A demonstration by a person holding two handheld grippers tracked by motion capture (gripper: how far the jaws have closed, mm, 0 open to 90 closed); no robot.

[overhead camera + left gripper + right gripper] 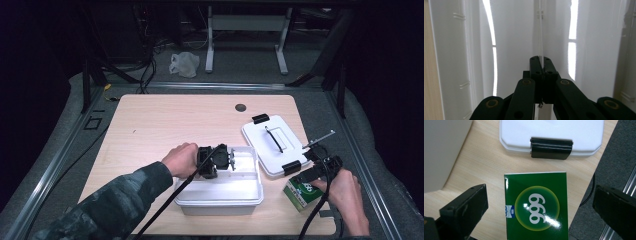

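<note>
The high view is dim: light falls from above on the pale counter (165,125) in the middle of the frame, while the corners and upper edge sink into near black. The picture is soft and grainy. In the left gripper view the white tub (514,32) is overexposed, with blown vertical streaks of glare at upper left and upper right, and the near black jaws are dark. The right gripper view is sharper; the green box (536,205) carries small white glints near the frame's lower middle.

A light wooden table (165,120) stands on grey carpet (320,80) — behind it, a white metal frame (247,22), a crumpled plastic bag (184,64) and dark surroundings.
</note>
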